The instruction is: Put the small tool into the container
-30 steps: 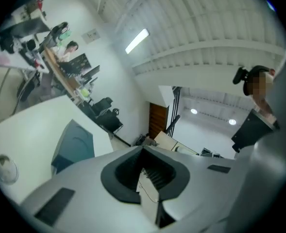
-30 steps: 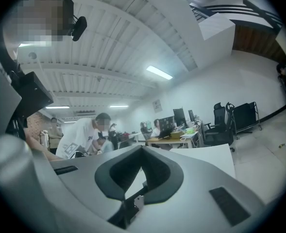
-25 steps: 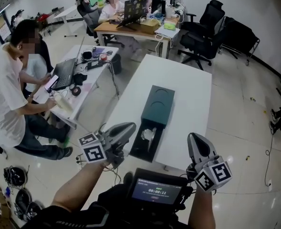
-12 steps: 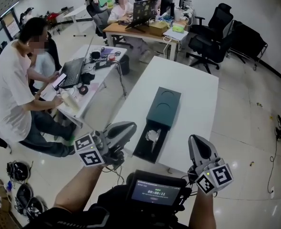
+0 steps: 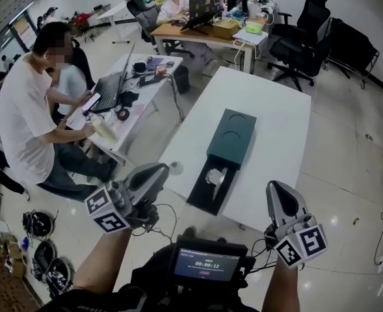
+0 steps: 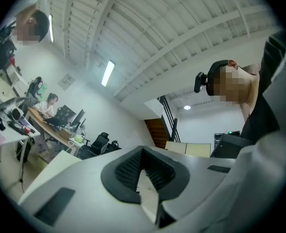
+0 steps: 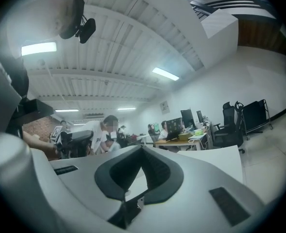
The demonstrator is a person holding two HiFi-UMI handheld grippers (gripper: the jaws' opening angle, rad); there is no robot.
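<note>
A long dark green container (image 5: 230, 134) lies on the white table (image 5: 269, 109). Its lid covers the far half, and the near half is an open dark tray (image 5: 201, 199). A small whitish tool (image 5: 216, 176) lies in that tray. My left gripper (image 5: 157, 171) hangs shut and empty just off the table's near left corner, aimed up at the ceiling in the left gripper view (image 6: 143, 178). My right gripper (image 5: 277, 192) is also shut and empty by the table's near edge, right of the tray; in the right gripper view (image 7: 138, 178) it faces across the office.
A small pale round thing (image 5: 175, 168) sits at the table's left edge. A person in a white shirt (image 5: 28, 116) stands by a cluttered desk (image 5: 136, 83) on the left. Black office chairs (image 5: 308, 31) stand behind the table. A small screen (image 5: 207, 262) is on my chest.
The head view has swung, so the table and container now sit further right. My left gripper has dropped lower and to the left; the right one has barely moved. Both stay shut.
</note>
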